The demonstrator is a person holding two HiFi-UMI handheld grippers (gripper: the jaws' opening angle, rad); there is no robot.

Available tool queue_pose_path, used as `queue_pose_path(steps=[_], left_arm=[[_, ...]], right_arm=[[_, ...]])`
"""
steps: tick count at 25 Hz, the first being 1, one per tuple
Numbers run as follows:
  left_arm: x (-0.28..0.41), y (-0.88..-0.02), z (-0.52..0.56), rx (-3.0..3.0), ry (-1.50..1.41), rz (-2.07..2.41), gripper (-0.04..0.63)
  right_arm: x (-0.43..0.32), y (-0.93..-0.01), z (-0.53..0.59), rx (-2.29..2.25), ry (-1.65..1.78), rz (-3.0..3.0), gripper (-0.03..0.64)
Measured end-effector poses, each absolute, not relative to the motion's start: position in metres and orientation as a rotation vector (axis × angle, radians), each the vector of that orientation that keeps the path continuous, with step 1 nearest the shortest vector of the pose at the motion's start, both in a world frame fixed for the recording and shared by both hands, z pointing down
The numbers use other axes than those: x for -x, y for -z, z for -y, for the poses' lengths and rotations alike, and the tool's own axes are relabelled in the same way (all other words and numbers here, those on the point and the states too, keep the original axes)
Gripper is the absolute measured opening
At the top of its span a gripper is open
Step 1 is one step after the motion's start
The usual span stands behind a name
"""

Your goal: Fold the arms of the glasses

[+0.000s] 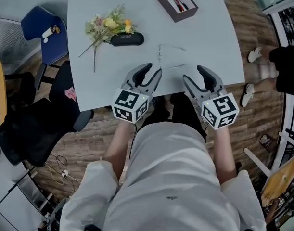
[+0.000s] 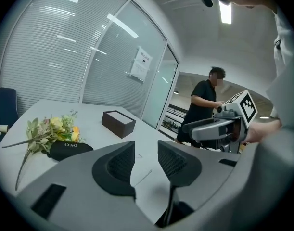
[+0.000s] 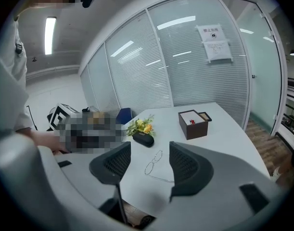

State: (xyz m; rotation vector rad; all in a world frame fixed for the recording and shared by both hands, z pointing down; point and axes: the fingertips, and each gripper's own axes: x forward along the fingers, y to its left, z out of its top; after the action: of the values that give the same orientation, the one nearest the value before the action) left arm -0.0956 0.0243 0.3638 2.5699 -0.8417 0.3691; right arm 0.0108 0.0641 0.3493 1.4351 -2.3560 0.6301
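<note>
Thin wire-framed glasses (image 1: 160, 57) lie on the pale grey table (image 1: 209, 47) near its front edge, arms spread out toward the right. In the right gripper view the glasses (image 3: 153, 163) show between the jaws, a little way ahead. In the left gripper view only a faint wire of the glasses (image 2: 143, 176) is visible. My left gripper (image 1: 154, 70) is open just short of the frame's near end, with nothing in it. My right gripper (image 1: 195, 74) is open and empty, right of the arms, over the table edge.
A black glasses case (image 1: 127, 39) and a bunch of flowers (image 1: 108, 25) lie at the left. A brown box (image 1: 176, 3) stands at the back. A blue chair (image 1: 43, 32) and a black chair (image 1: 31, 129) are left of the table. A person (image 1: 287, 66) stands to the right.
</note>
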Motion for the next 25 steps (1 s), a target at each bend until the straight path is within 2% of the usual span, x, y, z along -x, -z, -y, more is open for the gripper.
queue_pose_path(steps=[25], left_arm=[[0.075, -0.462, 0.028, -2.264, -0.594, 0.985, 0.124]], right_arm=[[-0.045, -0.424, 0.035, -1.071, -0.680, 2.357, 0.232]])
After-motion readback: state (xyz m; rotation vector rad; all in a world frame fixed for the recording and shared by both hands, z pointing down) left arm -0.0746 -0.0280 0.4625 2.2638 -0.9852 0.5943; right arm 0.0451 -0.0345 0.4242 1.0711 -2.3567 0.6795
